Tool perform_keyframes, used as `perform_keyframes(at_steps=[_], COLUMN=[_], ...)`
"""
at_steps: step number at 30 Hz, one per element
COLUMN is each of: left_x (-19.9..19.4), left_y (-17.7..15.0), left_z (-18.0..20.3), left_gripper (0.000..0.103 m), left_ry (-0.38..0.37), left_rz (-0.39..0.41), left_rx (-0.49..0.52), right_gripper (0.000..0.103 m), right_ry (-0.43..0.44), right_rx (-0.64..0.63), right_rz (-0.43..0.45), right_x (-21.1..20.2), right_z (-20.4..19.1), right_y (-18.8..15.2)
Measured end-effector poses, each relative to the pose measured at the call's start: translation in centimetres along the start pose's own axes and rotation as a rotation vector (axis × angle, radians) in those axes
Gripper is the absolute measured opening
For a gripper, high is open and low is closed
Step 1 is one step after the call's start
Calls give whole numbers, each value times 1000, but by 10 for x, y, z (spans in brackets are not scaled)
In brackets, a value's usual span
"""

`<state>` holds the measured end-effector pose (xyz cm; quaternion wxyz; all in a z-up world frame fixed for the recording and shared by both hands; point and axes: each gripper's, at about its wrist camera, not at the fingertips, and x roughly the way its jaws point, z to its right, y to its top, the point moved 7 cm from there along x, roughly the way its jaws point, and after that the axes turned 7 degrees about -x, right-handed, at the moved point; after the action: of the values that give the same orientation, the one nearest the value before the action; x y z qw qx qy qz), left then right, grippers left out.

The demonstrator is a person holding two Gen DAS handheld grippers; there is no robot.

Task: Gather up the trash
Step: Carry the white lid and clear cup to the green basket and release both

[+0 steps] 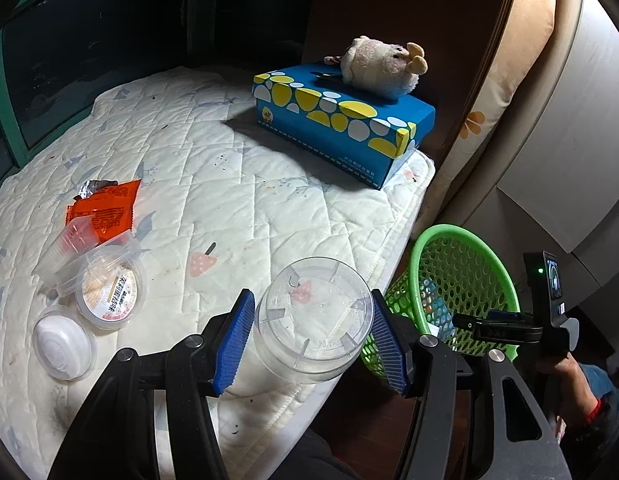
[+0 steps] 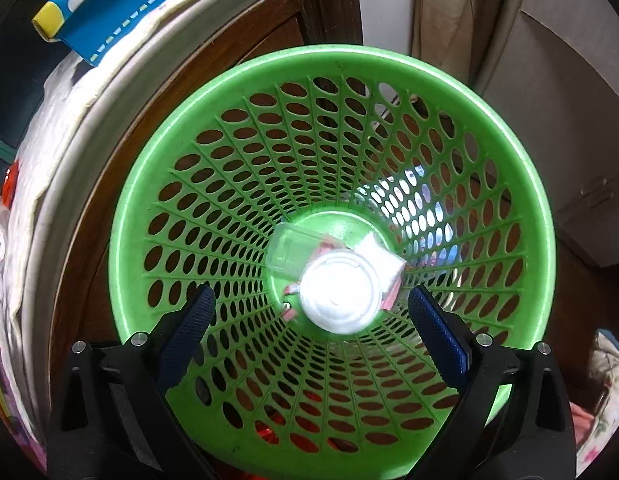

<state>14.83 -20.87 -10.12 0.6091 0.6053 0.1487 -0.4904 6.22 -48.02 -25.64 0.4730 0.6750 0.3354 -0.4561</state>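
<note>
Left gripper (image 1: 312, 336) pinches a clear cup (image 1: 313, 320), blue pads pressed on both its sides; cup lies sideways in the grip, bottom toward the camera, held over the near edge of the quilt (image 1: 229, 184). Left on the quilt: orange wrapper (image 1: 107, 208), a clear tray (image 1: 67, 248) touching it, a labelled tub (image 1: 111, 286) just below, and a white-lidded tub (image 1: 63, 342) beside that. Blue box (image 1: 341, 120) sits at the far corner of the quilt, plush toy (image 1: 383, 66) on top of it. Green basket (image 1: 481, 248) stands on the floor just off the quilt's right edge; the right-hand tool is seen above its rim, a hand (image 1: 569, 380) on its grip. Right gripper (image 2: 311, 332) points down into the basket (image 2: 509, 152), jaws spread wide, nothing between the pads. At the basket bottom: a round white-lidded tub (image 2: 339, 298) uppermost, a clear tray (image 2: 285, 252) and a white packet (image 2: 379, 254) partly under it. Whether the round tub is resting or falling cannot be told. Box corner (image 2: 89, 12) shows at top left in the right wrist view.
</note>
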Motion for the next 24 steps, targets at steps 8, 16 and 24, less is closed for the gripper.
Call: perform_keyframes(at_steps=[8, 16, 24], left_x=[9, 28, 65], left_y=[-4, -16, -34], left_z=[43, 97, 153], left_gripper=[56, 56, 56], left_ry=[-50, -110, -135], left_rz=[-21, -68, -137], left_rx=[59, 138, 248], right_gripper=[96, 96, 96], right_ry=[-47, -41, -12], right_rx=[-51, -25, 54], right_rz=[120, 231, 289], right_x=[-59, -109, -132], right_z=[5, 21, 38], right_y=[-9, -20, -29])
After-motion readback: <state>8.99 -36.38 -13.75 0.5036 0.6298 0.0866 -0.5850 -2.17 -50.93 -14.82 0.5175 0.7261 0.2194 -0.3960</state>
